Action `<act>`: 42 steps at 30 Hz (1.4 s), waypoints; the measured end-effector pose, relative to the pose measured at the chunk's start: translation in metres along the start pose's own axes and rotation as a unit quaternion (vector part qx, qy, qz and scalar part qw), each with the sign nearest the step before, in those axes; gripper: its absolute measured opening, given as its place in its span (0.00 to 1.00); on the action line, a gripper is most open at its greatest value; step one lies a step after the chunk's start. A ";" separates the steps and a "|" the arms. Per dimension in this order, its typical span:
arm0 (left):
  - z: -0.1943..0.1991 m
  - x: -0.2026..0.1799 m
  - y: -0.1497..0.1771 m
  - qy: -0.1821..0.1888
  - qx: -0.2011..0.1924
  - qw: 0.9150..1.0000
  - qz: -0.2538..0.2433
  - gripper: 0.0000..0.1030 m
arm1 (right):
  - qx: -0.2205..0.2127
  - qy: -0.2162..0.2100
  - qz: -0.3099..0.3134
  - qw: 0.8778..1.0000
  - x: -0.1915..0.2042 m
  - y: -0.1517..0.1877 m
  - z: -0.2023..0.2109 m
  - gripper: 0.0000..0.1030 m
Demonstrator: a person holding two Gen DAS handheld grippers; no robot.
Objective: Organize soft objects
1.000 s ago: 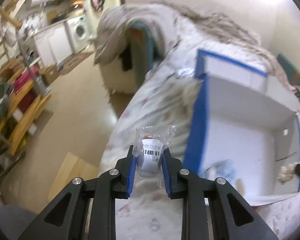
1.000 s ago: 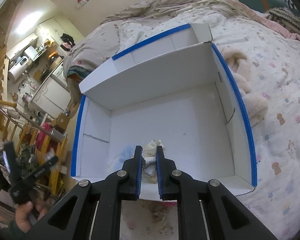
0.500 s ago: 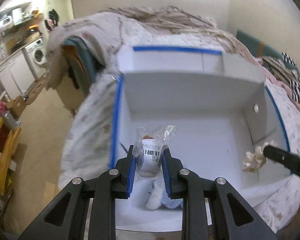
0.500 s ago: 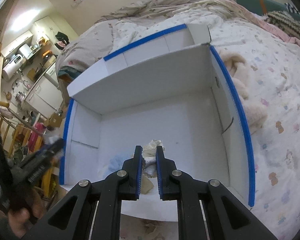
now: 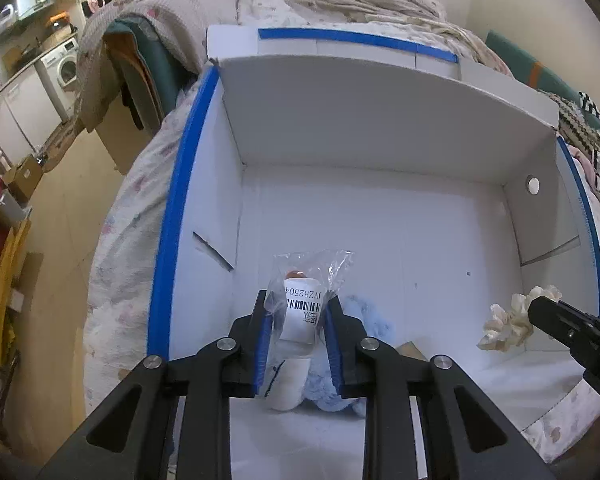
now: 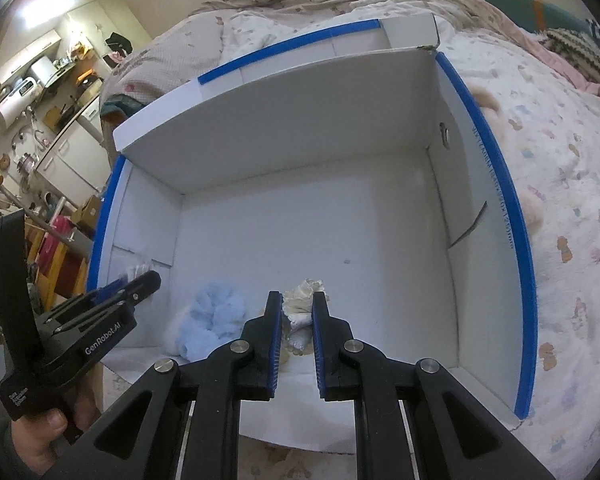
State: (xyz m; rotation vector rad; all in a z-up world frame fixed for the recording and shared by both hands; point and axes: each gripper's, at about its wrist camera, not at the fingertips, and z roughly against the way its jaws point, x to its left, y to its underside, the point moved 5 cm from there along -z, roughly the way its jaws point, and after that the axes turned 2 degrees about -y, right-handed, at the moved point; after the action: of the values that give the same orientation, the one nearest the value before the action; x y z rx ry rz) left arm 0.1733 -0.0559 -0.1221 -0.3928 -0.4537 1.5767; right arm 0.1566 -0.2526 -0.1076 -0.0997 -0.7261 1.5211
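The left hand-held gripper (image 5: 298, 320) clamps a barcoded plastic packet (image 5: 302, 304) reading "V25250". The right hand-held gripper (image 6: 296, 316) pinches a cream fabric scrunchie (image 6: 302, 300) over the white box (image 6: 300, 216).

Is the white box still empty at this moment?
No, a fluffy light-blue soft item already lies on the floor of the white box.

Left gripper (image 5: 299, 330) — jaws closed on a bagged item, gripped by a hand (image 6: 40, 436) at lower left. Right gripper (image 6: 297, 322) — jaws pinching a cream scrap; both level, pointing forward.
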 end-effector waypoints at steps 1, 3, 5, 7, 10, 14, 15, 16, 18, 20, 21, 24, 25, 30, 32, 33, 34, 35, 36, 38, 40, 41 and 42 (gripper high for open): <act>-0.002 0.000 0.000 0.002 0.003 1.000 0.002 0.22 | 0.000 0.000 -0.001 1.000 -0.001 0.000 0.000 0.14; -0.003 0.001 0.000 0.003 0.007 1.000 0.002 0.22 | -0.001 0.004 -0.002 1.000 -0.002 -0.001 -0.001 0.14; -0.002 0.001 0.000 0.004 0.007 1.000 0.003 0.22 | -0.003 0.003 -0.006 1.000 -0.003 -0.001 0.000 0.15; -0.002 0.000 0.000 0.006 0.006 1.000 0.004 0.23 | -0.006 0.001 -0.009 1.000 -0.004 -0.002 0.001 0.18; -0.002 0.000 0.000 0.010 0.007 1.000 0.004 0.25 | -0.009 0.000 -0.014 1.000 -0.004 -0.002 0.002 0.19; 0.000 -0.001 0.000 0.011 0.003 1.000 0.003 0.32 | -0.010 0.000 -0.015 1.000 -0.004 -0.002 0.003 0.23; 0.001 -0.002 0.000 0.010 0.001 1.000 0.001 0.34 | -0.011 -0.002 -0.015 1.000 -0.004 -0.002 0.003 0.30; 0.001 -0.002 0.001 0.009 -0.001 1.000 0.000 0.35 | -0.012 -0.003 -0.015 1.000 -0.004 -0.003 0.004 0.44; 0.003 -0.004 0.000 0.004 -0.006 1.000 -0.005 0.39 | -0.018 -0.006 -0.018 1.000 -0.003 -0.003 0.006 0.68; 0.005 -0.004 -0.001 -0.005 -0.014 1.000 -0.006 0.51 | -0.029 -0.011 -0.021 0.999 -0.003 -0.005 0.009 0.68; 0.007 -0.003 -0.002 -0.008 -0.018 1.000 -0.004 0.56 | -0.031 -0.012 -0.021 0.999 -0.003 -0.006 0.010 0.68; 0.010 -0.001 -0.004 -0.009 -0.026 1.000 0.001 0.60 | -0.034 -0.016 -0.025 0.999 -0.003 -0.007 0.012 0.73; 0.011 -0.001 -0.005 -0.008 -0.027 1.000 0.002 0.61 | -0.035 -0.016 -0.026 0.999 -0.003 -0.008 0.012 0.74; 0.015 0.001 -0.008 -0.008 -0.023 1.000 0.009 0.61 | -0.062 -0.001 -0.007 0.998 0.002 -0.013 0.021 0.91; 0.020 0.000 -0.010 -0.005 -0.030 0.999 0.009 0.61 | -0.073 -0.001 -0.008 0.997 0.002 -0.014 0.025 0.99; 0.021 -0.001 -0.011 -0.006 -0.033 0.999 0.008 0.61 | -0.077 -0.002 -0.010 0.997 0.002 -0.015 0.026 0.99; 0.023 -0.001 -0.011 -0.006 -0.036 0.999 0.007 0.61 | -0.081 -0.004 -0.012 0.997 0.001 -0.016 0.027 1.00; 0.025 -0.002 -0.012 -0.003 -0.039 0.999 0.006 0.61 | -0.085 -0.005 -0.013 0.996 0.000 -0.017 0.028 1.00; 0.027 -0.001 -0.011 -0.002 -0.040 0.999 0.005 0.61 | -0.090 -0.006 -0.014 0.996 0.000 -0.018 0.029 1.00; 0.031 0.002 -0.009 0.001 -0.040 0.999 0.007 0.61 | -0.102 -0.012 -0.019 0.995 0.000 -0.021 0.031 1.00; 0.040 0.003 -0.005 0.010 -0.042 0.999 0.005 0.61 | -0.112 -0.015 -0.022 0.993 0.001 -0.024 0.034 1.00; 0.046 0.003 -0.001 0.012 -0.044 0.999 0.001 0.61 | -0.117 -0.017 -0.022 0.993 0.002 -0.025 0.035 1.00; 0.051 0.003 0.001 0.015 -0.046 0.999 -0.005 0.62 | -0.120 -0.018 -0.023 0.992 0.004 -0.025 0.037 1.00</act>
State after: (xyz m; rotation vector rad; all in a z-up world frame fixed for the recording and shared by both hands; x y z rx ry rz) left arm 0.1463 -0.0556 -0.0790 -0.4831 -0.5059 1.5419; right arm 0.1600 -0.2651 -0.0652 -0.2349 -0.9329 1.3910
